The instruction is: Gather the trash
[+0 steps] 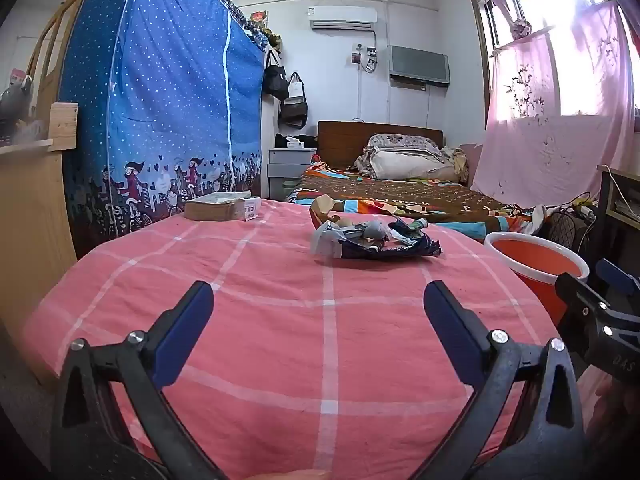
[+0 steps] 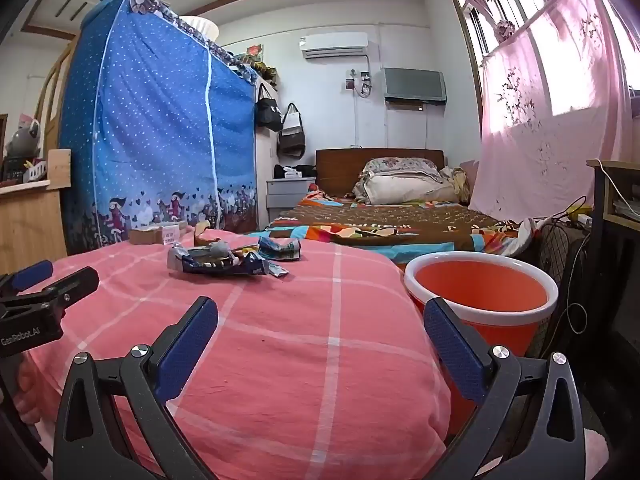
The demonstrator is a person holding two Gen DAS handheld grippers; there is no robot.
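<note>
A pile of crumpled wrappers and scraps, the trash (image 1: 372, 236), lies on the pink checked bedcover (image 1: 248, 320), far from me; it also shows in the right wrist view (image 2: 232, 258). An orange bucket with a white rim (image 2: 480, 292) stands beside the bed's right edge and also shows in the left wrist view (image 1: 536, 260). My left gripper (image 1: 318, 296) is open and empty above the cover, short of the trash. My right gripper (image 2: 320, 314) is open and empty, near the bucket. Each gripper shows at the edge of the other's view.
A brown cardboard box (image 1: 222, 208) lies at the cover's far left. A blue dotted fabric wardrobe (image 1: 160, 100) stands to the left. A second bed with a patterned cover (image 2: 400, 224) is behind. Cables and a desk (image 2: 612, 200) are at the right.
</note>
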